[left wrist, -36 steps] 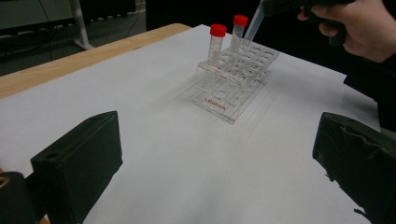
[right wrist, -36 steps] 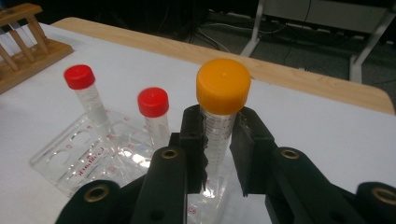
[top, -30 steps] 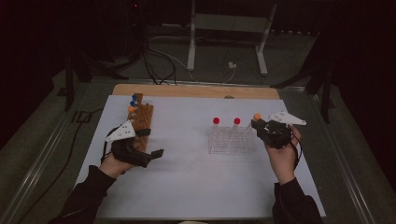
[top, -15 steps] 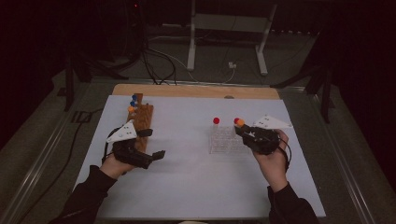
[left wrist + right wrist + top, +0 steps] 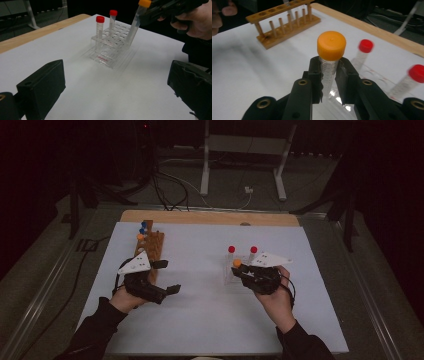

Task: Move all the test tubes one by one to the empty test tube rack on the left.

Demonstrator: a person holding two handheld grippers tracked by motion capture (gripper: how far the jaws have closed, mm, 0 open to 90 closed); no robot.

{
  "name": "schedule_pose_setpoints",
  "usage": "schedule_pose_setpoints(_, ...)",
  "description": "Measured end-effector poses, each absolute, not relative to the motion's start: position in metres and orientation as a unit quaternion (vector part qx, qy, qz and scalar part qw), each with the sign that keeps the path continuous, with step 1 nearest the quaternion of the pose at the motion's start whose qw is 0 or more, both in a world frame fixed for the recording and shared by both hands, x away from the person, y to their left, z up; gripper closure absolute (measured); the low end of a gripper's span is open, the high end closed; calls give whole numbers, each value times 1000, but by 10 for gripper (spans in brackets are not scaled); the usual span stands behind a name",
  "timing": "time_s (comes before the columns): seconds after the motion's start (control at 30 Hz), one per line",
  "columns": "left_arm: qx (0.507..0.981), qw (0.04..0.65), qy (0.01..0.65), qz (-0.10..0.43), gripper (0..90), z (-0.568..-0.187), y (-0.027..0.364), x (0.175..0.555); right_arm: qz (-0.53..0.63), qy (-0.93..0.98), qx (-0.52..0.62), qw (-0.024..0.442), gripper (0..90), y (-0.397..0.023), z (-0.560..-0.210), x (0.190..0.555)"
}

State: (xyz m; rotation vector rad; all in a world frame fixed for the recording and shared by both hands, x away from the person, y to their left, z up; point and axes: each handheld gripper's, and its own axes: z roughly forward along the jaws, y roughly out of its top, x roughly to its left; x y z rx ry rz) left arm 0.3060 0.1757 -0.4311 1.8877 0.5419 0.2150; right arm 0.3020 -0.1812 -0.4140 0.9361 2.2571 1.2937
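Observation:
My right gripper [image 5: 244,273] is shut on a clear tube with an orange cap [image 5: 237,263], gripping just under the cap [image 5: 331,45]. It holds the tube tilted over the near side of a clear plastic rack [image 5: 110,48]; the tube's lower end [image 5: 131,35] reaches the rack's top. Two red-capped tubes [image 5: 231,249] [image 5: 253,250] stand in the rack's far row. My left gripper [image 5: 168,276] rests open on the mat, its jaws wide apart and pointing toward the clear rack, with nothing between them.
A wooden tube rack [image 5: 151,247] stands by the left hand, with blue- and orange-capped tubes [image 5: 143,229] at its far end. A white mat [image 5: 210,315] covers the table; a wooden strip [image 5: 210,217] runs along the back edge.
The right gripper has carried the orange-capped tube leftward, from beside the clear rack to over its near side. The left hand has stayed put.

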Motion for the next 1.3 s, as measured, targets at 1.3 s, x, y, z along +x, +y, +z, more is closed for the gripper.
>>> schedule_pose_setpoints(1.3,800,571,176,52,168,-420,124,298,455,840,263,137,745,-128,-433,281)
